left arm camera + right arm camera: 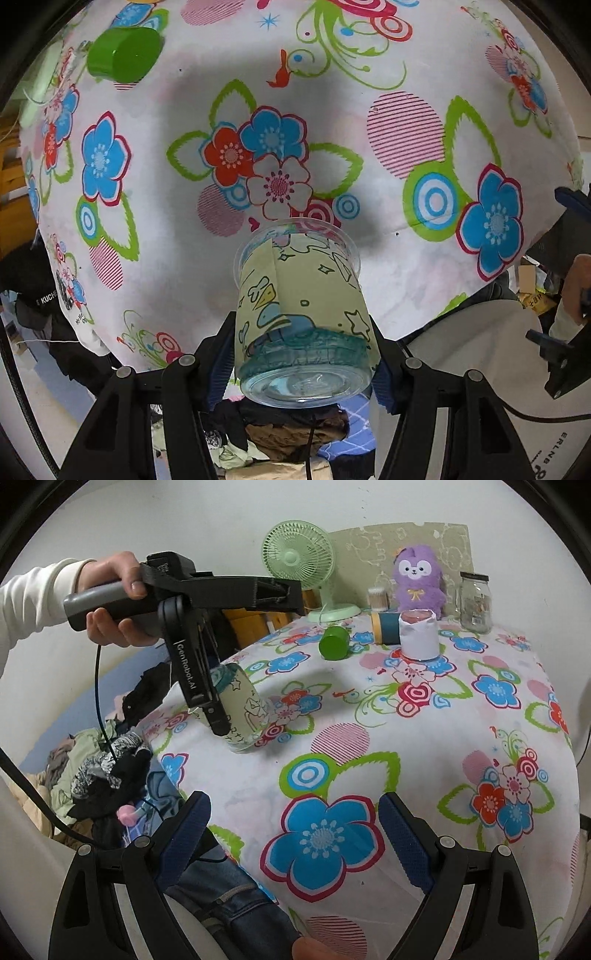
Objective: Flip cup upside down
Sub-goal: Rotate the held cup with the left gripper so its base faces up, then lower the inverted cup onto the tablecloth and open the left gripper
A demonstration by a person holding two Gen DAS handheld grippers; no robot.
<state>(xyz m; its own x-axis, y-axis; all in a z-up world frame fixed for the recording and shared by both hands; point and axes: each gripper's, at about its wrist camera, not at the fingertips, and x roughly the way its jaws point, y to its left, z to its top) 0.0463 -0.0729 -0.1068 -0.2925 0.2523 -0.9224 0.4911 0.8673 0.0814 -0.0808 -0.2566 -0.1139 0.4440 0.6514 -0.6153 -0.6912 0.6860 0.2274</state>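
The cup (301, 314) is clear plastic with a pale green cartoon sleeve. My left gripper (301, 373) is shut on it near its base, mouth pointing down toward the flowered tablecloth (406, 266). In the right wrist view the cup (245, 710) hangs tilted, mouth down, with its rim at or just above the cloth near the table's left edge, held by the left gripper (216, 716). My right gripper (295, 834) is open and empty above the near part of the table.
A green cup (334, 642) lies on its side at the back, also in the left wrist view (123, 53). A white-wrapped container (419, 635), blue roll (384, 627), fan (301, 565), purple plush (419, 578) and jar (474, 602) stand behind. Clothes (103, 764) pile left of the table.
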